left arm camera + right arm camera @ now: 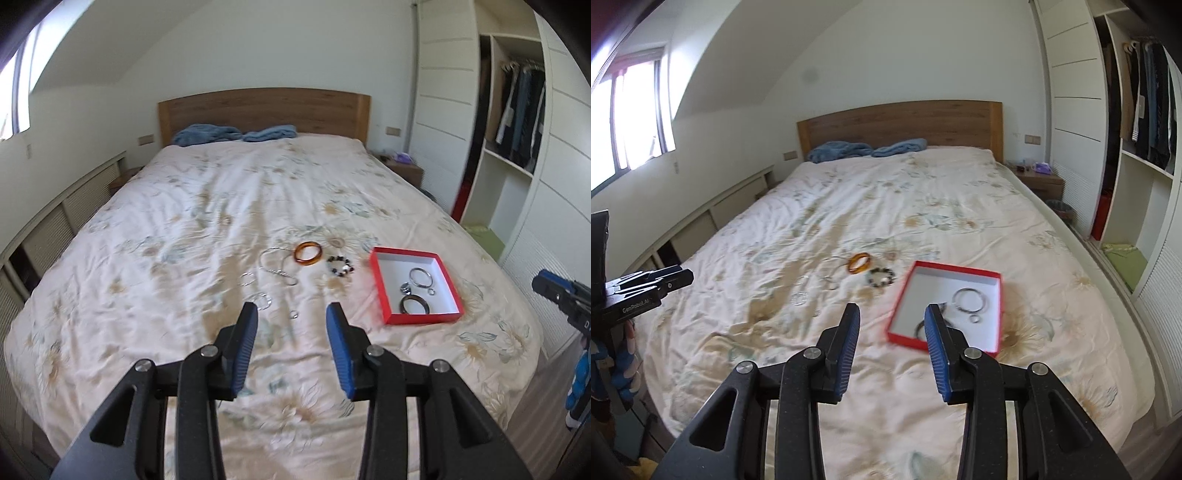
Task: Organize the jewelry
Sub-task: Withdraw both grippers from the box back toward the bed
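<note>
A red box (380,284) (900,317) with a white inside lies on the bed; in it are a silver bangle (420,277) (970,300), a dark bangle (414,305) and small rings. Left of it on the bedspread lie an amber bangle (307,253) (860,263), a black-and-white bead bracelet (340,266) (882,277), a silver chain (277,267), clear bracelets (263,300) and a small ring (293,314). My left gripper (291,314) is open and empty above the small ring. My right gripper (892,314) is open and empty at the box's near left corner.
The bed has a floral cover (207,229), blue pillows (236,133) and a wooden headboard (264,110). An open wardrobe with clothes (517,110) stands at the right, a nightstand (1039,181) beside the bed, low cabinets (55,229) at the left.
</note>
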A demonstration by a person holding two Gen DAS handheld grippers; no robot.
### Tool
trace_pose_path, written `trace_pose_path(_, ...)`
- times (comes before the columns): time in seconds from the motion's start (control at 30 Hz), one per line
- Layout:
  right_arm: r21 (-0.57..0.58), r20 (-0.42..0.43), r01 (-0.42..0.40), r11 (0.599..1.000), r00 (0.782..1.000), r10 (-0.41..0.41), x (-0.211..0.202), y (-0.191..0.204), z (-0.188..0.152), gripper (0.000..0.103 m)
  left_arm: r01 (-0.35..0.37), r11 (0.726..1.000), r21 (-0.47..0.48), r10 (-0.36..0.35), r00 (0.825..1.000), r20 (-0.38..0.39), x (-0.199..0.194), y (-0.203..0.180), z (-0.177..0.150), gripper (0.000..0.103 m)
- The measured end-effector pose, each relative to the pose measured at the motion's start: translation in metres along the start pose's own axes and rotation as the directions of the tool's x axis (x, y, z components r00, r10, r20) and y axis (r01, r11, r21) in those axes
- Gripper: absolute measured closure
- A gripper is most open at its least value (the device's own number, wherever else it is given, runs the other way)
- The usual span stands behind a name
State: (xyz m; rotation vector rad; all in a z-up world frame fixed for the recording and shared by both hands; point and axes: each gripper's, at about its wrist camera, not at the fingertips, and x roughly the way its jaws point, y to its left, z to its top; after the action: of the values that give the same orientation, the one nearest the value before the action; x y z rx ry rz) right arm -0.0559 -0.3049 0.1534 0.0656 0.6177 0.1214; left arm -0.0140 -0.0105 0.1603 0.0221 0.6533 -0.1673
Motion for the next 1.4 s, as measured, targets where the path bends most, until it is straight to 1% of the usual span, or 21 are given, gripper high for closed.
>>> trace_pose_path(0.17, -0.021, 0.013, -0.039, 0.999, 0.999, 0.040, -0.015, 0.028, -0.006, 0.065, -0.023, 0.997, -0.069, 0.025, 0.999, 0.023, -0.025, 0.028, -0.016, 0.066)
trace_pose_path(0.4, -0.065, 0.034, -0.076, 0.995, 0.996, 0.079, -0.025, 0.055, -0.003, 0.065, -0.062, 0.989, -0.131, 0.068, 0.997, 0.043, -0.039, 0.058, -0.026, 0.066)
trace_pose_path(0.53, -0.096, 0.022, -0.097, 0.991, 0.995, 0.099, -0.020, 0.067, -0.005, 0.065, -0.074, 0.985, -0.156, 0.081, 0.996, 0.042, -0.037, 0.071, -0.032, 0.066)
trace_pose_path(0.7, -0.107, 0.001, -0.121, 0.987, 0.993, 0.122, -0.008, 0.075, -0.008, 0.065, -0.081, 0.980, -0.183, 0.086, 0.996, 0.018, -0.026, 0.080, -0.037, 0.066)
trace_pose_path(0.8, -0.104, -0.002, -0.138, 0.985, 0.990, 0.138, 0.000, 0.076, -0.007, 0.065, -0.084, 0.976, -0.199, 0.085, 0.996, -0.001, -0.015, 0.085, -0.039, 0.066)
trace_pose_path(0.9, -0.107, -0.012, -0.155, 0.982, 0.988, 0.154, 0.010, 0.078, -0.005, 0.065, -0.109, 0.973, -0.203, 0.108, 0.994, -0.016, -0.006, 0.088, -0.039, 0.066)
trace_pose_path(0.97, -0.109, -0.018, -0.169, 0.980, 0.986, 0.169, 0.017, 0.078, -0.004, 0.065, -0.104, 0.971, -0.215, 0.100, 0.995, -0.028, 0.004, 0.091, -0.039, 0.066)
trace_pose_path(1.1, -0.114, -0.056, -0.200, 0.973, 0.979, 0.195, 0.048, 0.083, -0.003, 0.065, -0.115, 0.971, -0.208, 0.108, 0.993, -0.047, 0.026, 0.094, -0.038, 0.066)
trace_pose_path(1.23, -0.134, -0.111, -0.237, 0.962, 0.969, 0.223, 0.090, 0.091, -0.004, 0.065, -0.103, 0.974, -0.200, 0.088, 0.993, -0.084, 0.062, 0.094, -0.036, 0.066)
trace_pose_path(1.4, -0.146, -0.180, -0.279, 0.949, 0.951, 0.252, 0.144, 0.096, -0.009, 0.065, -0.076, 0.979, -0.190, 0.047, 0.987, -0.155, 0.126, 0.087, -0.037, 0.066)
